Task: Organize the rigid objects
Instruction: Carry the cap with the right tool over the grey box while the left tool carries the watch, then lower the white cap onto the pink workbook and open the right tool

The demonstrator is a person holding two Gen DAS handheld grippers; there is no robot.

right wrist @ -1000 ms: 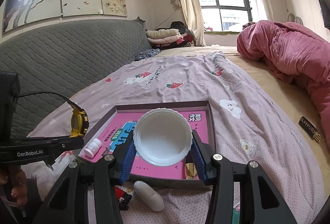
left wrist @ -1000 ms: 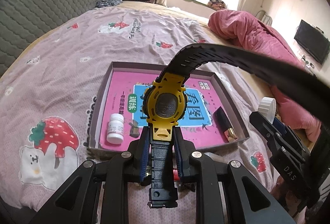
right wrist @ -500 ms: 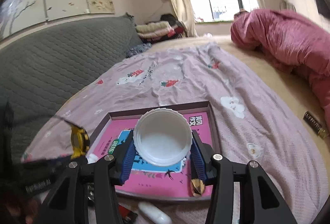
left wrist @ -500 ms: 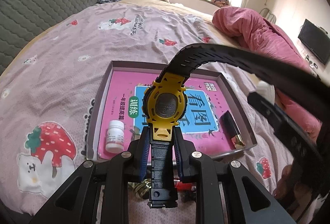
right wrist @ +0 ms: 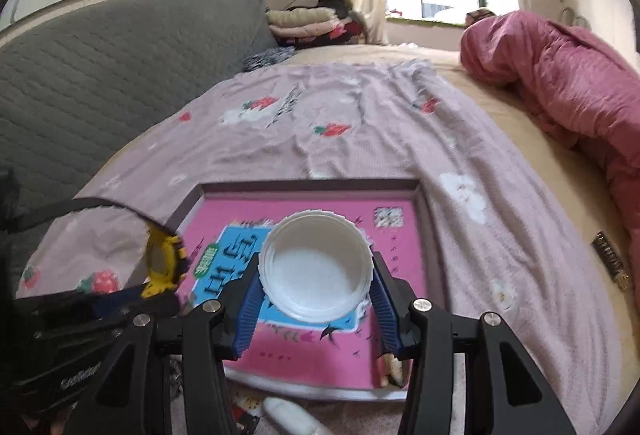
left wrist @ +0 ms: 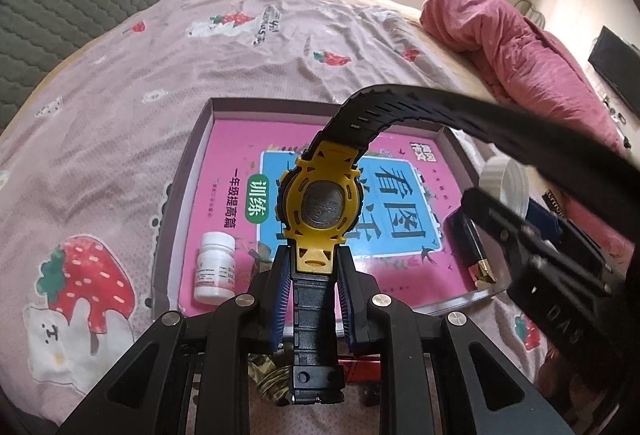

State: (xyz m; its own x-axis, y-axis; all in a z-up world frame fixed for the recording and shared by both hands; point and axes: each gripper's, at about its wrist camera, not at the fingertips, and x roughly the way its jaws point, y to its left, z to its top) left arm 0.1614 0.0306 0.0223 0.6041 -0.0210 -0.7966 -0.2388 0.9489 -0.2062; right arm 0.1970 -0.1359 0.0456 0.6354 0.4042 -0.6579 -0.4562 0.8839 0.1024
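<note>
My left gripper [left wrist: 314, 267] is shut on the black strap of a yellow-cased watch [left wrist: 322, 205], which hangs case-back up over the near half of a shallow tray [left wrist: 188, 195] lined with a pink book cover. My right gripper [right wrist: 316, 275] is shut on a round white lid [right wrist: 316, 271], hollow side facing the camera, above the tray [right wrist: 308, 185]. The right wrist view shows the watch [right wrist: 162, 263] at the left. Seen from the left wrist, the lid [left wrist: 506, 183] sits over the tray's right edge.
A white pill bottle [left wrist: 214, 269] lies in the tray's near left corner and a dark gold-tipped tube [left wrist: 468, 247] along its right wall. Small items, among them a white oval thing [right wrist: 288, 415], lie on the bedspread before the tray. A rolled pink quilt [right wrist: 560, 75] fills the right side.
Both grippers have moved forward and a little down towards the tray, which now looks larger. The right gripper with the lid has come in over the tray's right side. Both grips are unchanged.
</note>
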